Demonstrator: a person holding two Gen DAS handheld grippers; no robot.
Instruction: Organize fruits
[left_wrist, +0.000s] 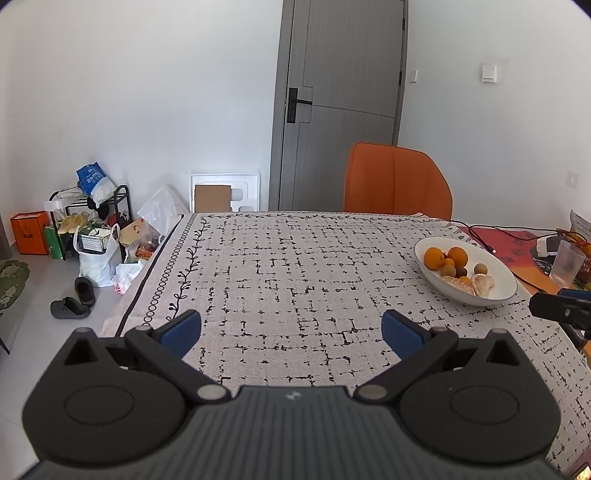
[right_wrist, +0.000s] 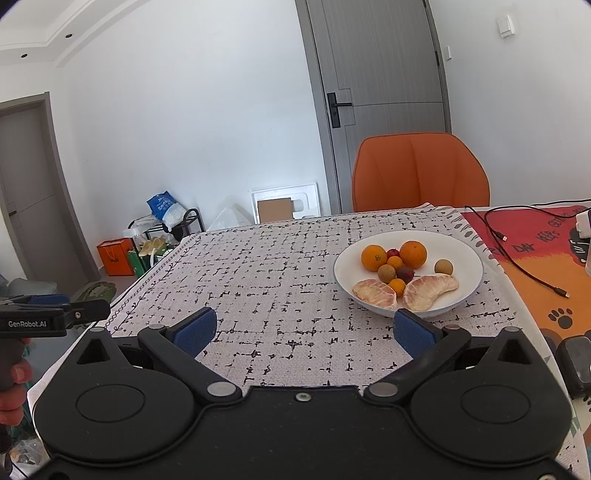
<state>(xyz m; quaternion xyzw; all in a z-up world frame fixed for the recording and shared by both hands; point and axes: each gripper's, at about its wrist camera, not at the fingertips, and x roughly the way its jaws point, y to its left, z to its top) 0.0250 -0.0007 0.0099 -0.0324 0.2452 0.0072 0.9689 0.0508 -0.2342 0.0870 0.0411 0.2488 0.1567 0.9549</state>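
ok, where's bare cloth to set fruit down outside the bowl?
Free: the patterned tablecloth left of the white bowl, out to its leaf-border edge, and the strip between the bowl and the open right gripper. Crowded: the bowl itself, and the red mat to its right, crossed by a black cable.
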